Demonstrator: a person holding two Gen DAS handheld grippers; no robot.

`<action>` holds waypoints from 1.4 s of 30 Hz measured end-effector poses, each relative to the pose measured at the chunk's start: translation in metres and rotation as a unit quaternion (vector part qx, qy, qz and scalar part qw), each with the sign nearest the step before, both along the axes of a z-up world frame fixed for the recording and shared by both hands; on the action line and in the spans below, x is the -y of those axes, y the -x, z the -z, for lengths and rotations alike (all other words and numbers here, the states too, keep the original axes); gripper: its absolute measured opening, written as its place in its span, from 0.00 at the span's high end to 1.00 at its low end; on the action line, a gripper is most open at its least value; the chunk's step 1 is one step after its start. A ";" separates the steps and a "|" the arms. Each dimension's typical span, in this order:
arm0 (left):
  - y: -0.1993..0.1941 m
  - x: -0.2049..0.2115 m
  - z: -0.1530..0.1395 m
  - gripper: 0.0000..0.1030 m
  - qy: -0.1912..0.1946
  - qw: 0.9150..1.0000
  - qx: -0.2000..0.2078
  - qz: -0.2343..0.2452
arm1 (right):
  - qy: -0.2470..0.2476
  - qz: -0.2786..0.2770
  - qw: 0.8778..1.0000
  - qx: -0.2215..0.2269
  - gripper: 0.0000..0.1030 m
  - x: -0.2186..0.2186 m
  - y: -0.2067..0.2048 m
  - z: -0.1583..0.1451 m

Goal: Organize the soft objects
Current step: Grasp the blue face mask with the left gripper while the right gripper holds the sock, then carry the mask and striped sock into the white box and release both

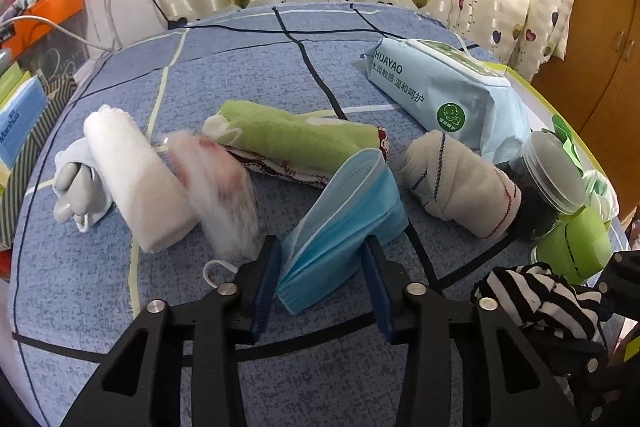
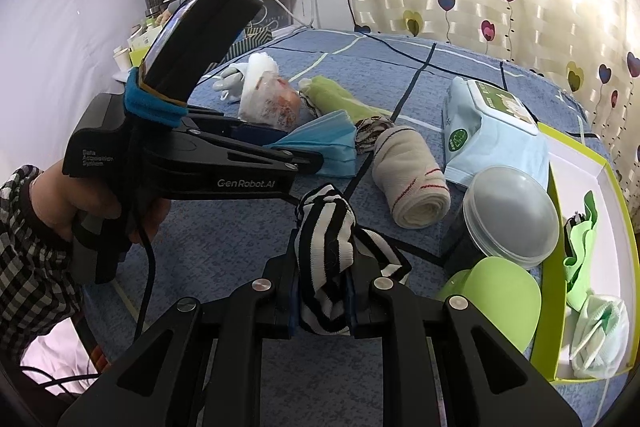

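A striped sock (image 2: pixel 326 259) is clamped in the right gripper (image 2: pixel 324 291), likely bound for the box (image 2: pixel 552 195), while the blue mask (image 1: pixel 344 223) is bracketed on the bedspread (image 1: pixel 240 75) by the left gripper (image 1: pixel 322 291), contact unclear.

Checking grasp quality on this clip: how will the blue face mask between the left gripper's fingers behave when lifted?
The face mask looks thin and pleated, so probably floppy and very light. Its folded layers fan apart, so they may splay or sag. Its ear loop could trail.
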State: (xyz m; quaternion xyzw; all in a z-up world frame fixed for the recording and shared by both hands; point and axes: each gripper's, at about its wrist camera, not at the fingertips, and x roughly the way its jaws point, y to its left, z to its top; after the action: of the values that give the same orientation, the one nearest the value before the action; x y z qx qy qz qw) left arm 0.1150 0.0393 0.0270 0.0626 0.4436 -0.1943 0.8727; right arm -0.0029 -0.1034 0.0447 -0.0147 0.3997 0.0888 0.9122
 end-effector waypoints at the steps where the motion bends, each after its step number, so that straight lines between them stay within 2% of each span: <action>1: 0.000 -0.001 0.000 0.67 0.002 1.000 0.000 -0.001 | 0.000 0.000 1.000 0.001 0.83 0.000 0.000 0.000; 10: 0.015 -0.005 -0.005 0.82 0.011 1.000 0.009 -0.007 | -0.001 0.001 1.000 0.006 0.83 0.002 0.004 -0.003; 21: 0.039 -0.006 -0.025 0.83 0.026 0.999 0.020 -0.007 | -0.004 0.004 1.000 0.026 0.83 0.004 0.012 -0.016; 28: 0.054 -0.002 -0.048 0.83 0.035 0.999 0.039 -0.005 | -0.004 0.010 0.999 0.046 0.83 0.008 0.018 -0.031; 42: 0.069 0.030 -0.083 0.83 0.049 0.997 0.065 0.012 | 0.005 0.052 0.995 0.084 0.83 0.035 0.034 -0.059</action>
State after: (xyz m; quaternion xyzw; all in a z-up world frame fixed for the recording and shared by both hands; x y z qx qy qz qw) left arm 0.0462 0.0089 0.1100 0.0375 0.3752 -0.2220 0.8992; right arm -0.0369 -0.1383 0.1040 -0.0061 0.3225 0.0373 0.9458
